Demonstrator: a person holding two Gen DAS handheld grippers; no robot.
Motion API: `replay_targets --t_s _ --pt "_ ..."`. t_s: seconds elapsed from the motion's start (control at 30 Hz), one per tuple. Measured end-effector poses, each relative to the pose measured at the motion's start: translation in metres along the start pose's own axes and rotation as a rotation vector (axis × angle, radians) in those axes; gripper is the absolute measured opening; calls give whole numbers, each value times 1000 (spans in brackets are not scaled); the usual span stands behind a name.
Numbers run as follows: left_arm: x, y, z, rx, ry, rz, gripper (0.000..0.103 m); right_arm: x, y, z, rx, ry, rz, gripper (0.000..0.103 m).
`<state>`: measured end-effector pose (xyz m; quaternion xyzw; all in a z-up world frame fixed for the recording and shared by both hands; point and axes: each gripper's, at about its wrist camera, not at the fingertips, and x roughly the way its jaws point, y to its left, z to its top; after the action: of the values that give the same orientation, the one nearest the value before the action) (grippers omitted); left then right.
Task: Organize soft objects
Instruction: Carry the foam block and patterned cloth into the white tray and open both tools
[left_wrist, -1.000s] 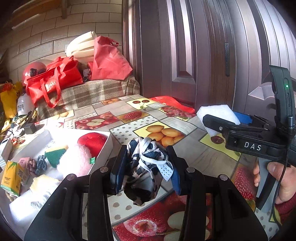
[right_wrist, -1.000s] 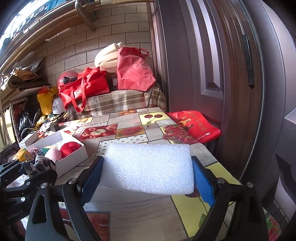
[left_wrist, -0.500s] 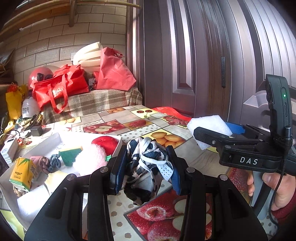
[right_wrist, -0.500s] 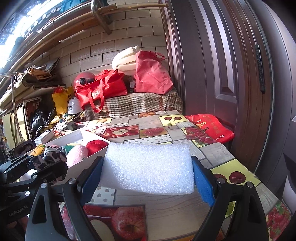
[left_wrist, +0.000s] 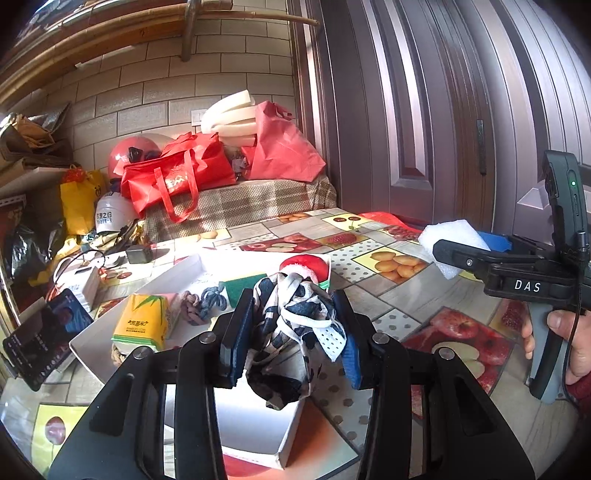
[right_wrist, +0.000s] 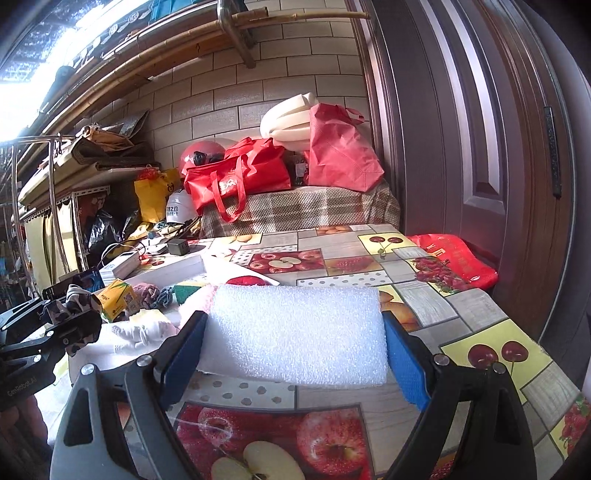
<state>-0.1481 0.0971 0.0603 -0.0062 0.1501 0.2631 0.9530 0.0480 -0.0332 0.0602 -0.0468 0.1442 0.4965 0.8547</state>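
Two soft things are in transit to the white box (left_wrist: 92, 328); the left gripper (left_wrist: 291, 332) has its fingers clamped on a crumpled black-and-white cloth (left_wrist: 295, 317), hanging over the box's near end at 6 o'clock; the right gripper (right_wrist: 295, 339) squeezes a white foam block (right_wrist: 295, 332) above the worktop (right_wrist: 461, 317), box at its 9 o'clock. Next, probably: lower the cloth into bare box floor, part the fingers, then bring the foam across.
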Motion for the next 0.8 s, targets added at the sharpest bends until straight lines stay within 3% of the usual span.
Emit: replay_targets --t_s 0.33,0.8 --pt "6 77 -11 -100 38 158 41 15 39 -1 -94 28 83 91" --pt "41 103 -7 -111 98 181 41 60 102 6 -159 48 198 91"
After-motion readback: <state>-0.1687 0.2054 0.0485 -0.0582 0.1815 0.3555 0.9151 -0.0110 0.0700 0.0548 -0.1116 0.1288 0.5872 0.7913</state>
